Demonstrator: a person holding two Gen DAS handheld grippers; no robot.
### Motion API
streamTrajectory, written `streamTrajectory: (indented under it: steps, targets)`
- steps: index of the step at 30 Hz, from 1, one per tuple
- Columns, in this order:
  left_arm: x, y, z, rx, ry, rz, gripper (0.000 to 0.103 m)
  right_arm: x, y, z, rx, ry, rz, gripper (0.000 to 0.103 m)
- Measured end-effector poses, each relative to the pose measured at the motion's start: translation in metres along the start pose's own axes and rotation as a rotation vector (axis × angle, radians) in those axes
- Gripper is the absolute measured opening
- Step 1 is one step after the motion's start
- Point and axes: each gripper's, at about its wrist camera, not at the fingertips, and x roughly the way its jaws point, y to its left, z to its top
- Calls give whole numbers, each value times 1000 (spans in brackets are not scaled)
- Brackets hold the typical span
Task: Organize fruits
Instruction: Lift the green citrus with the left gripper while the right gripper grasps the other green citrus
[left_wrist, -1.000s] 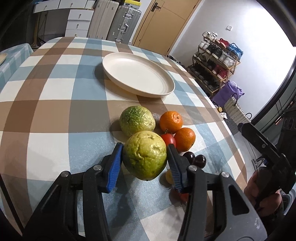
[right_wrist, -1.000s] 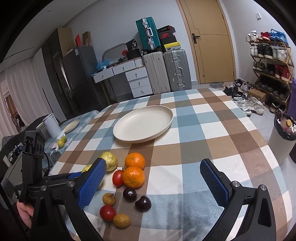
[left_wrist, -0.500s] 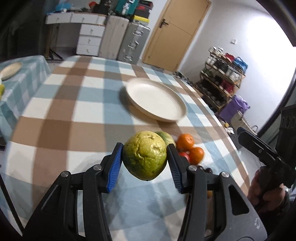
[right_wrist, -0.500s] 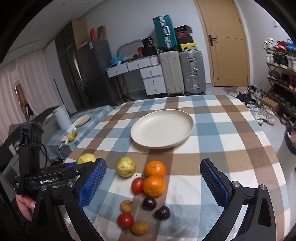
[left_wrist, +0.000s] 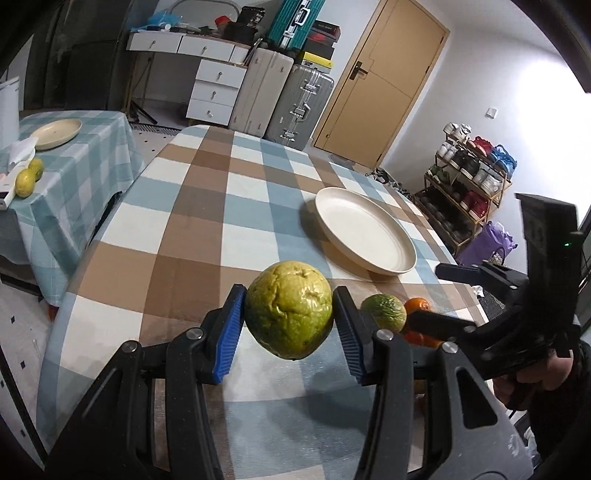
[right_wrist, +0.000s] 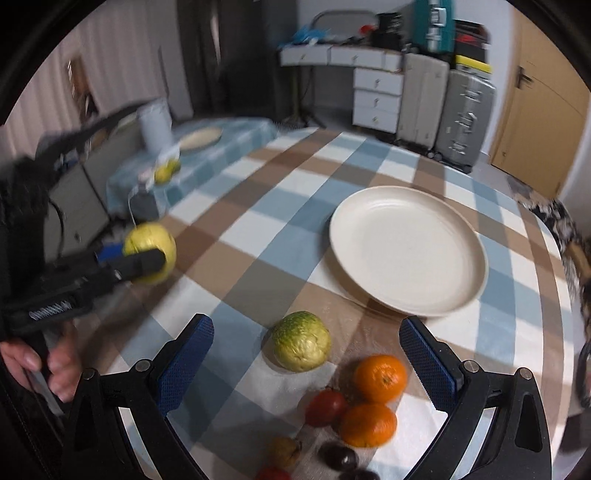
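A cream plate (right_wrist: 408, 254) is seen on the checked desk (left_wrist: 192, 236), with nothing in it. The fruits are all outside it. One guava (left_wrist: 289, 309) is clamped between the blue pads of the left gripper (left_wrist: 290, 325) and is held in the air above the desk, well apart from the plate (in the right wrist view it shows as a yellow blur at the left).

The right gripper (right_wrist: 304, 365) is held with its jaws wide apart, gripping nothing. Between and beyond them a second guava (right_wrist: 301, 346) lies on the desk, just short of the plate's near rim. Nearer the camera, two oranges (right_wrist: 379, 377) are set close together, one almost touching the other, with a tomato (right_wrist: 325, 407) beside them. Small dark fruits (right_wrist: 338, 457) and a brownish one (right_wrist: 284, 451) lie at the bottom edge of the view.

The fruit cluster sits near the desk's near edge. A broad stretch of bare cloth is left between the held guava and the plate, and more lies to the plate's far side. A lower side table (left_wrist: 74, 173) stands apart at the left, carrying a smaller plate (left_wrist: 55, 133) and two yellow fruits (left_wrist: 29, 177).
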Motion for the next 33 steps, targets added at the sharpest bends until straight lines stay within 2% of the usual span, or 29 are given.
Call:
streamTrajectory:
  steps: [6,12,13,15,16,18,21,22,23,29,33]
  targets:
    - [5,9,-4,-23,11,3,45,31,11,5,-85,107,-15,103]
    - [12,13,-7,-43,24,0,45,42,25,2,-193,151,-48,99]
    - [12,14,-7,-52,23,1,45,45,26,1,-205,162,-59,96]
    - [11,15,-6,-57,18,0,45,51,26,1,-209,184,-77,81]
    - [12,15,-6,-57,18,1,45,54,25,1,-199,197,-75,68]
    - [12,15,-6,-57,19,3,45,59,23,-1,-178,221,-59,64]
    - [13,17,-6,-66,19,-1,45,66,26,-5,-221,243,-132,59]
    - [14,18,-6,-71,22,0,45,68,27,-7,-235,252,-128,50]
    - [14,18,-6,-74,25,1,45,69,27,-8,-236,255,-128,48]
    - [19,14,-6,-67,41,3,45,67,21,-9,-214,244,-136,47]
    - [25,7,-3,-58,67,2,45,54,11,-6,-142,185,-73,47]
